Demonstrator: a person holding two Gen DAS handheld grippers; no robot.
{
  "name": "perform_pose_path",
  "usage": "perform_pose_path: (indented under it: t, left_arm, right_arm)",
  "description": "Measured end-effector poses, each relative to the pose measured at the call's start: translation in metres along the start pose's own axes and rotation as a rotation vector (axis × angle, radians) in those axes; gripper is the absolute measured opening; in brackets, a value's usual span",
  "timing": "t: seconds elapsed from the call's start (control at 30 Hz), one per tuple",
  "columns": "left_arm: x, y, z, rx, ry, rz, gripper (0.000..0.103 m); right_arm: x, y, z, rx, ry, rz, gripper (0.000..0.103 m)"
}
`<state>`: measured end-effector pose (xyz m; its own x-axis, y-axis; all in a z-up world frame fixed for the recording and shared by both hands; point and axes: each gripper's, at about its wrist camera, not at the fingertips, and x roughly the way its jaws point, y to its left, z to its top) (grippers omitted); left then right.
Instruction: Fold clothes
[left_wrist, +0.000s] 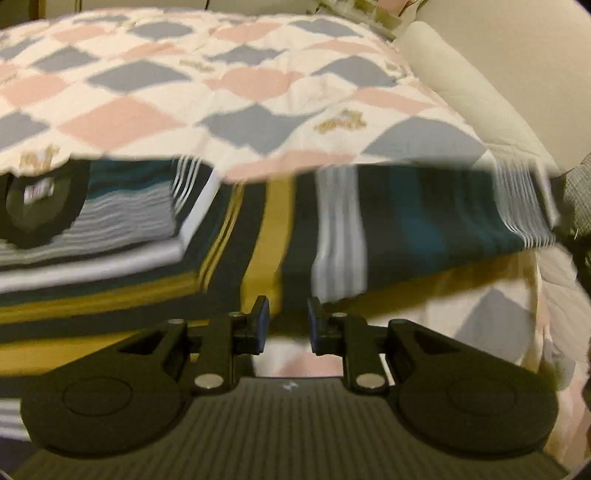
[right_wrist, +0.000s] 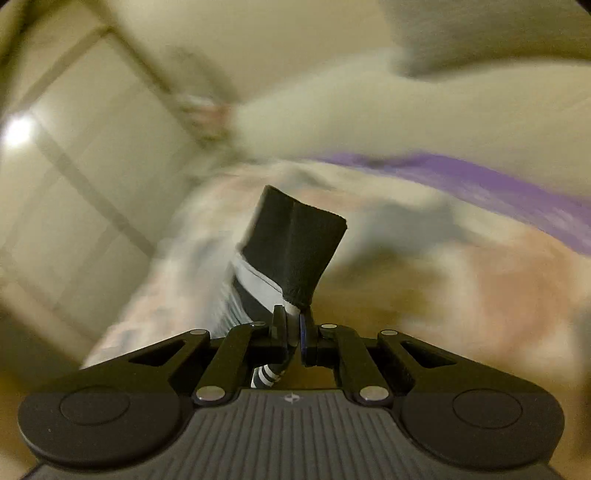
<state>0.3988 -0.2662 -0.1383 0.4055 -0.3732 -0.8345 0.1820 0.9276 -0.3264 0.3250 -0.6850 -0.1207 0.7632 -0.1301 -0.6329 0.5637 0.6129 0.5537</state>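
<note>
Striped garment (left_wrist: 369, 221) spread on a quilted bed (left_wrist: 221, 85).
Right hand-held gripper (right_wrist: 294, 325) pinches its black cuff (right_wrist: 295, 243); left hand-held gripper (left_wrist: 288, 325) gapes empty (garment just ahead).

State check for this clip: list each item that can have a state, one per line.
Left gripper: open, empty, hovering over the shirt.
Right gripper: shut on the shirt's black cuffed end.
Dark striped shirt with yellow, white and teal bands: spread on the bed, partly folded at its left.
Pink-grey diamond quilt: spread out under the shirt.
</note>
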Motion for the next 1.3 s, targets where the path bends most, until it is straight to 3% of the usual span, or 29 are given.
perform_pose_path:
  t: [0.1,0.2,0.27,0.3,0.43,0.53,0.6,0.77,0.87,0.97,1.13,1.3]
  left_arm:
    - [-0.010,0.002,-0.023,-0.025,0.039,0.030,0.017]
    - [-0.027,0.009,-0.048,-0.057,0.063,0.071,0.018]
    - [-0.043,0.020,-0.068,-0.098,0.074,0.112,0.018]
    - [-0.051,0.025,-0.078,-0.118,0.080,0.133,0.018]
    - [-0.086,0.050,-0.114,-0.204,0.097,0.228,0.020]
    - [-0.119,0.072,-0.135,-0.277,0.077,0.297,0.027]
    - [-0.140,0.082,-0.142,-0.291,0.070,0.332,0.028]
    - [-0.189,0.105,-0.155,-0.302,0.058,0.414,0.034]
    - [-0.215,0.113,-0.161,-0.272,0.042,0.406,0.037]
    - [-0.245,0.120,-0.169,-0.215,0.029,0.404,0.043]
    - [-0.289,0.133,-0.184,-0.136,0.006,0.409,0.045]
    - [-0.323,0.143,-0.194,-0.095,-0.018,0.413,0.049]
  right_arm:
    - [0.013,-0.029,-0.006,0.093,0.096,-0.115,0.030]
    - [-0.007,-0.016,-0.011,0.037,0.014,-0.188,0.043]
    - [-0.015,-0.009,-0.014,-0.059,-0.008,-0.138,0.047]
    - [-0.013,-0.006,-0.016,-0.111,0.019,-0.106,0.056]
    - [0.017,-0.002,-0.027,-0.212,0.266,-0.243,0.054]
    - [-0.006,0.009,-0.041,-0.221,0.291,-0.173,0.055]
    - [-0.023,0.028,-0.062,-0.263,0.356,-0.094,0.057]
    - [-0.080,0.074,-0.144,-0.437,0.562,0.078,0.063]
    - [-0.117,0.095,-0.189,-0.488,0.618,0.120,0.067]
    - [-0.154,0.117,-0.222,-0.524,0.621,0.149,0.069]
    - [-0.222,0.144,-0.265,-0.574,0.543,0.181,0.074]
    - [-0.259,0.159,-0.288,-0.582,0.495,0.201,0.080]
